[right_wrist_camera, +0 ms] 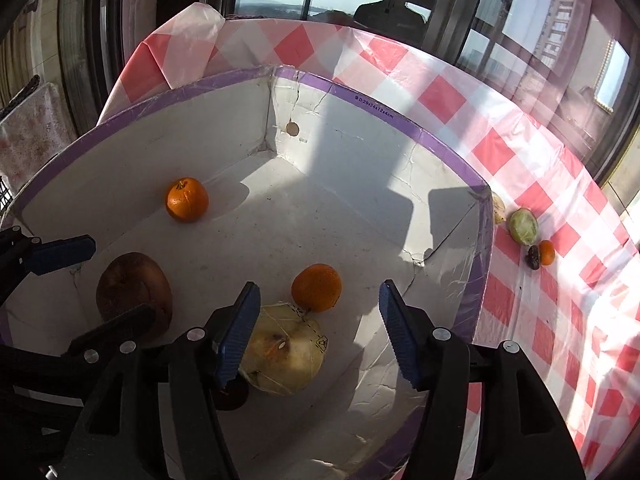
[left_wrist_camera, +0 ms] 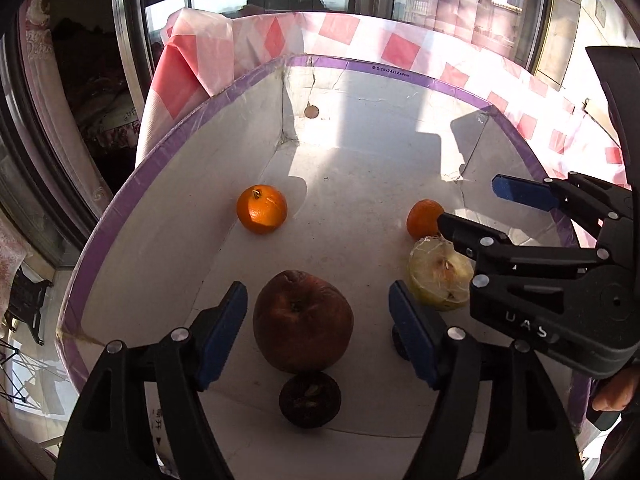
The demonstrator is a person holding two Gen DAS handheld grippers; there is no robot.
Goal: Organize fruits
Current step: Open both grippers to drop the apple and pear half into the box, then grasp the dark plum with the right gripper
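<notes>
A white box with a purple-taped rim (left_wrist_camera: 360,66) (right_wrist_camera: 360,96) holds the fruit. My left gripper (left_wrist_camera: 318,332) (right_wrist_camera: 122,280) is open around a wrinkled red-brown apple (left_wrist_camera: 303,322) (right_wrist_camera: 134,292), with a gap at each blue pad. Below the apple lies a dark round fruit (left_wrist_camera: 310,400). My right gripper (right_wrist_camera: 320,332) (left_wrist_camera: 468,200) is open over a pale wrapped apple half (right_wrist_camera: 284,356) (left_wrist_camera: 438,276); its left pad overlaps that fruit and its right pad stands well clear. A small orange (right_wrist_camera: 317,287) (left_wrist_camera: 424,219) sits just beyond. A larger orange (left_wrist_camera: 262,209) (right_wrist_camera: 187,200) rests farther back on the left.
Outside the box, on the red-and-white checked cloth (right_wrist_camera: 540,320), lie a green fruit (right_wrist_camera: 523,226), a small orange (right_wrist_camera: 546,252) and a dark date-like piece (right_wrist_camera: 533,262). Windows stand behind the table. A hand (left_wrist_camera: 612,392) holds the right gripper.
</notes>
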